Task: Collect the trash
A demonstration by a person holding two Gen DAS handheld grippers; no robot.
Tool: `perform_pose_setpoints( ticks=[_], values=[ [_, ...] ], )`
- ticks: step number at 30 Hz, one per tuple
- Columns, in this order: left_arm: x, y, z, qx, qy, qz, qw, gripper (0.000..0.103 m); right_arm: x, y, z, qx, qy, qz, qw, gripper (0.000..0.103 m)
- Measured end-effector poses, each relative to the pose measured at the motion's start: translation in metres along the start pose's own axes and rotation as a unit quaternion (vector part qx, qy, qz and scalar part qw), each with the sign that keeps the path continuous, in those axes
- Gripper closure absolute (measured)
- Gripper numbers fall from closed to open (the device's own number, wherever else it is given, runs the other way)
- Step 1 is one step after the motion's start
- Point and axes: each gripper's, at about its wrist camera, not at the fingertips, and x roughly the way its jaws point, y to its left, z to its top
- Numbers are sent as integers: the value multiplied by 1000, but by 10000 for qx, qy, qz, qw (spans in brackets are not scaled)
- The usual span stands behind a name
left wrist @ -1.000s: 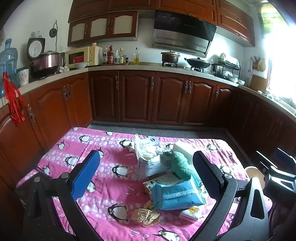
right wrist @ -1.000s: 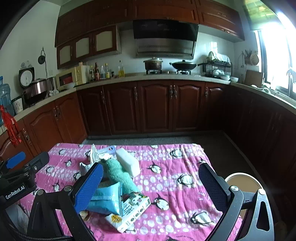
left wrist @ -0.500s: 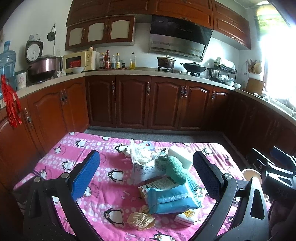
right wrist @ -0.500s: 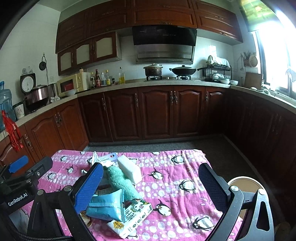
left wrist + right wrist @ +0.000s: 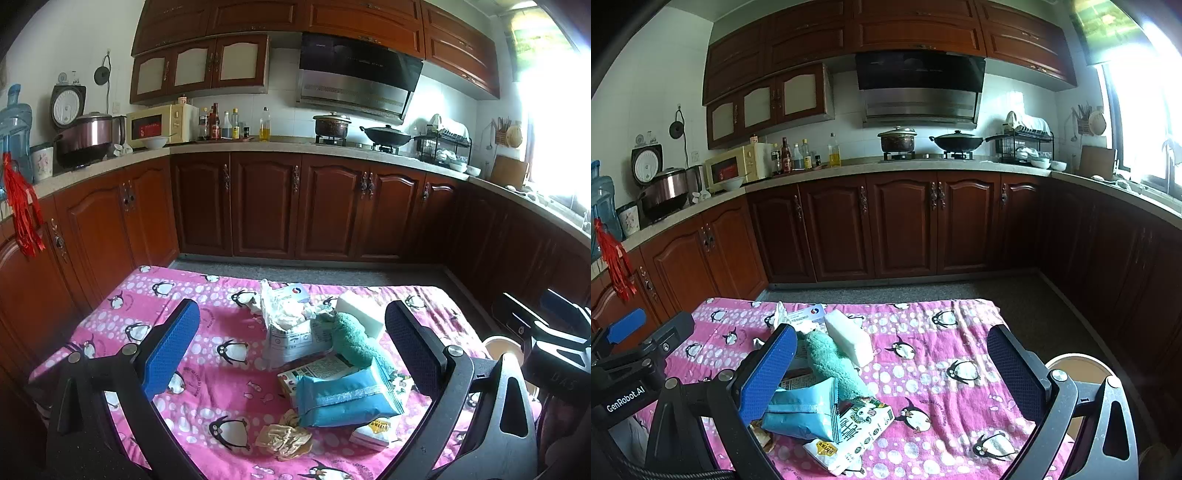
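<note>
Left wrist view first: the left gripper point(image 5: 291, 343) hangs above the pink penguin tablecloth point(image 5: 192, 295), its two fingers spread wide with nothing between them. The trash sits in a heap, and the landmark is the blue foil packet point(image 5: 347, 397) lying flat near the middle of it. Just behind the packet and tucked partly under it is a printed carton point(image 5: 317, 367); behind that stands a white paper bag point(image 5: 295, 338) stuffed with crumpled white paper. A teal fuzzy cloth point(image 5: 356, 341) runs from the packet's far right corner back toward a white block point(image 5: 364, 312). In front of the packet, to its left, lies a crumpled brown wrapper point(image 5: 284, 439); in front to its right, a small yellow-and-white sachet point(image 5: 375, 432). Far right of the packet, past the table edge, the rim of a round bin point(image 5: 502, 349) shows beside the other tool.

Over to the right wrist view: the right gripper point(image 5: 890, 365) also hovers with its fingers parted wide, holding nothing. The blue foil packet point(image 5: 807, 411) lies just inside the left finger, resting on the printed carton point(image 5: 866, 424), with the sachet point(image 5: 823, 448) in front of it. The teal cloth point(image 5: 831, 363) stretches back from the packet to the white block point(image 5: 849, 338). The round bin point(image 5: 1078, 371) sits off the table's right edge, well apart from the packet. The left gripper's body pokes in at the packet's far left.
</note>
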Motion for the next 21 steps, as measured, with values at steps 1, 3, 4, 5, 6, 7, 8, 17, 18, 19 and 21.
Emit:
perform_pose_setpoints(
  ticks=[1,3,4,5,6,7,8,17,18,19,21],
  values=[
    [0,0,0,-5,0,4,10000,3,0,0,0,-3,-1,0,10000,1],
    [-1,-1,-1,-13,-1,5,10000,3,0,-1,0,-6,-5,1,10000,1],
    [-1,-1,-1,-12,-3,7,10000,3,0,1,1,-2,1,2,10000,1],
    [-2,-1,-1,-9,-6,13,10000,3,0,1,0,-1,2,1,10000,1],
    [-2,-2,-2,-7,-8,18,10000,3,0,1,0,-3,3,0,10000,1],
    [-3,-2,-2,-8,-10,20,10000,3,0,0,0,-7,3,-4,10000,1],
    [-3,-3,-2,-10,-11,17,10000,3,0,1,0,-6,-4,-5,10000,1],
    [0,4,1,-7,4,10,10000,3,1,2,1,-32,33,-8,10000,1],
    [-1,4,1,-7,-2,11,10000,3,1,2,1,-31,33,-8,10000,1],
    [-1,4,1,-7,-8,11,10000,3,0,2,1,-29,34,-7,10000,1],
    [-2,4,0,-4,-14,12,10000,3,0,2,1,-33,30,-12,10000,1]
  ],
)
